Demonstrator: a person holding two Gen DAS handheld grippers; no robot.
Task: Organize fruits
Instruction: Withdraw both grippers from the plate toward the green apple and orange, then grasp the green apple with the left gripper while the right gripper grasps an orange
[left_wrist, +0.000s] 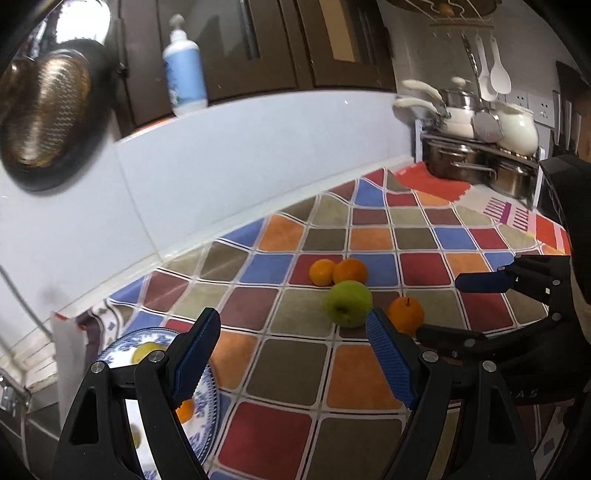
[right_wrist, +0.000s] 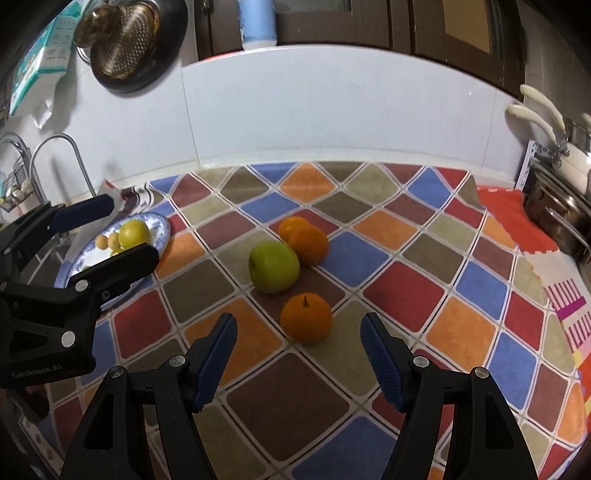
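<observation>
Apple (right_wrist: 273, 266) set mid-cloth (right_wrist: 406, 291), two oranges (right_wrist: 308, 244) touching behind it toward the wall, a third orange (right_wrist: 306, 322) lying in front, plate (right_wrist: 162, 230) placed at the cloth's left edge, fruit (right_wrist: 134, 233) held on it, pots (left_wrist: 476, 166) stacked at the far right corner.

Checkered cloth (right_wrist: 402, 291) — pots (left_wrist: 476, 166), hanging pan (left_wrist: 48, 122), bottle (left_wrist: 184, 74).

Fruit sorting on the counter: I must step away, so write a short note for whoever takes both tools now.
Left tool: open, empty, near the blue-patterned plate.
Right tool: open, empty, facing the nearest orange.
Done: a yellow fruit and a few small fruits lie on the plate.
Left: green apple and three oranges on the checked cloth, the back two touching.
</observation>
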